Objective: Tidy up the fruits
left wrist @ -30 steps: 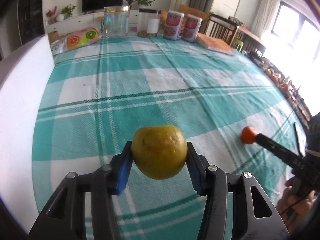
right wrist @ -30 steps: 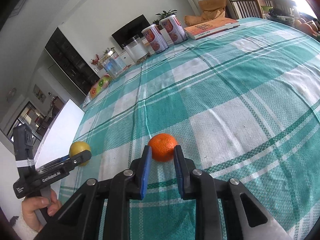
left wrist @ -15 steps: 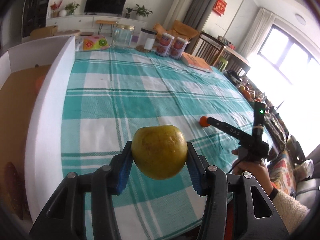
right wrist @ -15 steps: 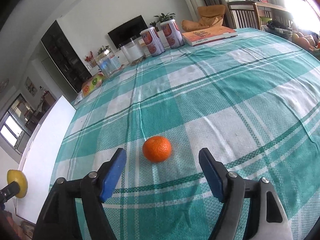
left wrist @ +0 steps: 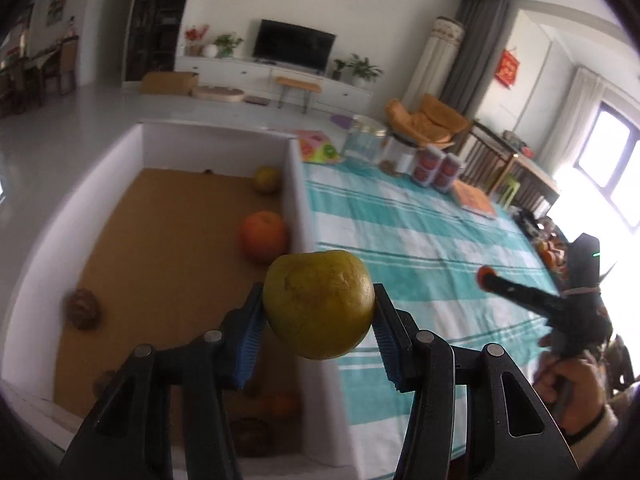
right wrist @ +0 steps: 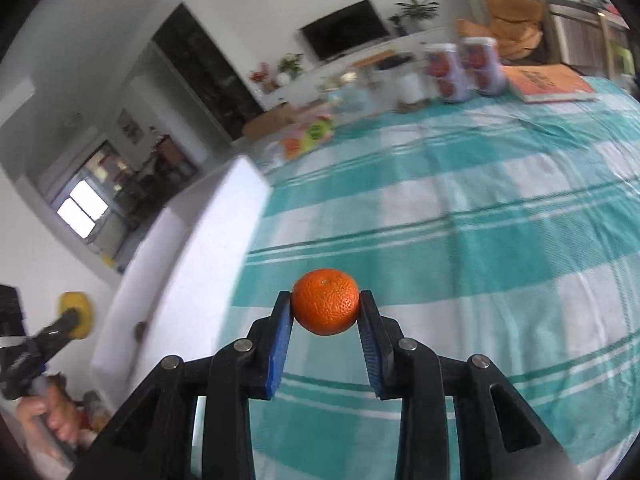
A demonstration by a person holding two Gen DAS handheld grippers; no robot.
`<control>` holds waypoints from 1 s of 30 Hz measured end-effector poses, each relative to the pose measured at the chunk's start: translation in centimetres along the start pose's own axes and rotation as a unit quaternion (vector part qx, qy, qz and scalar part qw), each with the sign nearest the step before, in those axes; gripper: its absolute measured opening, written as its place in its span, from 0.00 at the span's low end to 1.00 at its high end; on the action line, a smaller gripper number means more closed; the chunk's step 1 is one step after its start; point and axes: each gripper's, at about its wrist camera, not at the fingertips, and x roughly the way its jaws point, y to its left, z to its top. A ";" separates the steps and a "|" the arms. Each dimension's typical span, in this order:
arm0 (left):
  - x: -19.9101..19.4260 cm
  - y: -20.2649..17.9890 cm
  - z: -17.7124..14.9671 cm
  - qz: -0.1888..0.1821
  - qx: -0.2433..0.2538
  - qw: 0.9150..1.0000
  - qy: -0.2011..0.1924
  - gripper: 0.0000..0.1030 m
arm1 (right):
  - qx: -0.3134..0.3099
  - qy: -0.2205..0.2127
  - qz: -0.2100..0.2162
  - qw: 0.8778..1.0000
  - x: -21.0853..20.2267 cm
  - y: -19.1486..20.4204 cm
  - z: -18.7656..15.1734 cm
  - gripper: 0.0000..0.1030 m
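My left gripper (left wrist: 319,306) is shut on a yellow-green fruit (left wrist: 319,304) and holds it in the air above the right wall of a white box (left wrist: 298,200) with a brown floor. The box holds an orange (left wrist: 263,236), a yellowish fruit (left wrist: 267,179) and several darker fruits. My right gripper (right wrist: 325,308) is shut on a small orange mandarin (right wrist: 325,306) and holds it above the green checked tablecloth (right wrist: 480,240). The right gripper also shows in the left wrist view (left wrist: 486,280), far right. The left gripper shows in the right wrist view (right wrist: 74,320), beyond the box's wall.
At the table's far end stand two red-labelled cans (left wrist: 436,168), glass jars (left wrist: 366,142), a colourful packet (left wrist: 316,148) and an orange book (left wrist: 476,200). The box wall (right wrist: 192,260) rises along the table's left side.
My right gripper has shut on the mandarin and lifted it off the cloth. My left gripper has carried the yellow-green fruit left and up, over the box's edge.
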 end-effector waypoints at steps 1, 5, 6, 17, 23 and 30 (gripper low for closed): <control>0.5 1.5 -0.2 0.021 -0.008 1.000 0.008 0.51 | -0.024 0.015 0.028 0.999 0.9 3.2 0.1 0.32; 1.9 6.2 -1.9 0.088 -0.040 0.994 0.044 0.51 | -0.094 0.092 0.097 0.987 5.5 13.2 -1.9 0.32; 2.0 6.9 -2.3 0.099 -0.049 0.993 0.050 0.51 | -0.103 0.112 0.105 0.983 6.8 14.8 -2.6 0.32; -0.4 7.7 -3.6 0.195 -0.038 0.980 0.011 0.80 | -0.145 0.141 0.026 0.979 9.8 17.8 -4.7 0.81; -2.3 4.7 -2.9 0.328 0.011 0.944 -0.014 0.82 | -0.137 0.101 -0.029 0.985 6.4 17.1 -2.5 0.94; -4.5 3.5 -2.7 0.338 0.008 0.941 -0.017 0.86 | -0.148 0.114 -0.050 0.981 6.3 18.2 -3.1 0.95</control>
